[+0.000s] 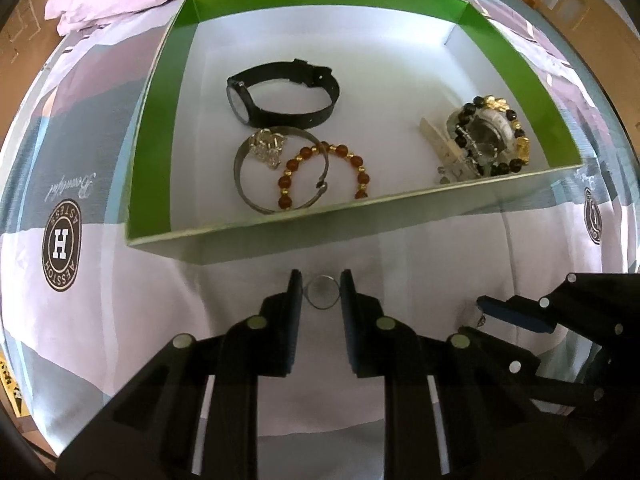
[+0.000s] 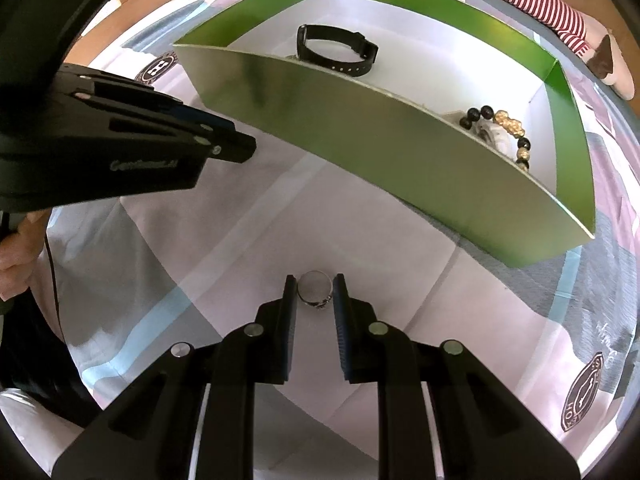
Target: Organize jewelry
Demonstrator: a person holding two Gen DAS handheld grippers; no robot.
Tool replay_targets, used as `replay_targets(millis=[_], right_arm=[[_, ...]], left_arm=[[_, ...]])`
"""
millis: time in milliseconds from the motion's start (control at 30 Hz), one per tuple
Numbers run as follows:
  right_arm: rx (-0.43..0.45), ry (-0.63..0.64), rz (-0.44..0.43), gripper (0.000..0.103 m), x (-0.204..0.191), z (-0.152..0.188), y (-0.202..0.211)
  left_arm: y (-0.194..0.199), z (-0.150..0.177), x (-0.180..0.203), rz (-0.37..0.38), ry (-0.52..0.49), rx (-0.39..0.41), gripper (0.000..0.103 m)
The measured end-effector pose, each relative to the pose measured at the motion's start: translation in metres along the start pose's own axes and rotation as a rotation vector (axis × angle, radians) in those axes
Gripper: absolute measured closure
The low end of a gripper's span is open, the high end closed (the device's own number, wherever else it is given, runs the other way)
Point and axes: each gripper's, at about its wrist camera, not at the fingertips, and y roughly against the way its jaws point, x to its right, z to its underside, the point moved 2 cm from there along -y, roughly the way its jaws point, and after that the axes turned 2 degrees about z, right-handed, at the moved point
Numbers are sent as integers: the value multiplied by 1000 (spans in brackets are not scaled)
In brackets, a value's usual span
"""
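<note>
Jewelry sits partly sorted inside a shallow green-walled box (image 1: 160, 128) with a white floor, resting on a patterned bedsheet (image 1: 100, 320) of lilac, grey and white.

In the left wrist view, a black watch (image 1: 280, 94) lies on its side toward 12 o'clock of the box floor. Just below it, at about 7 o'clock, a silver bangle (image 1: 244, 184) overlaps an amber-and-gold bead bracelet (image 1: 324, 172), and a sparkly silver piece (image 1: 266, 148) rests on the bangle's upper rim. Over at 3 o'clock, against the right wall, a black-and-gold bead bracelet (image 1: 504, 132) circles a clear and white cluster I cannot identify.

2 rings lie outside the box on the sheet, at 6 o'clock from it. The left hand-held gripper (image 1: 320, 292) has its jaws partly open, flanking a thin plain ring (image 1: 322, 294); whether the fingers touch it I cannot tell.

The right hand-held gripper (image 2: 314, 292) is likewise partly open around a silver ring with a small ornament (image 2: 316, 290), the pads just beside it, contact unclear. The left tool shows at 9 o'clock in the right wrist view, with part of a hand (image 2: 16, 248) behind it.
</note>
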Motion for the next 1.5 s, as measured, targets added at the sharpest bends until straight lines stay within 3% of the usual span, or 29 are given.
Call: replay_targets(millis=[133,567,600,633,667,800,1000,1167,1300,1467,1500], right_arm=[[7,-14,3,85,3,1,4],[-24,-34,32,84,14,1,3],[-34,-27,34,78,16,2,2],[-42,-16,37,64,17,3,4],[-40,-13,36,59,20,4,7],[6,8,9,58,24,4,24],[-48,62,43,58,5,8,-2],[-34,49,35,63,5,8,-2],[-23,36,32,83,6,6,-1],[-19,12,23,83,13,2,-3],[-18,13,25,84,13,1,-3]], left_arm=[[10,5,-8,10,-9,13,84],[-10,17,4,19,-47,-59,84],[-11,19,4,19,-49,-67,83],[-11,19,3,34,-45,-73,77],[-9,19,2,56,-37,-76,67],[-1,17,-4,80,-8,-52,62],[-11,17,-6,67,-4,-69,58],[-16,17,2,48,-29,-69,54],[-17,17,4,25,-33,-64,62],[-15,12,-9,48,16,-64,87],[-14,12,-10,58,22,-62,87]])
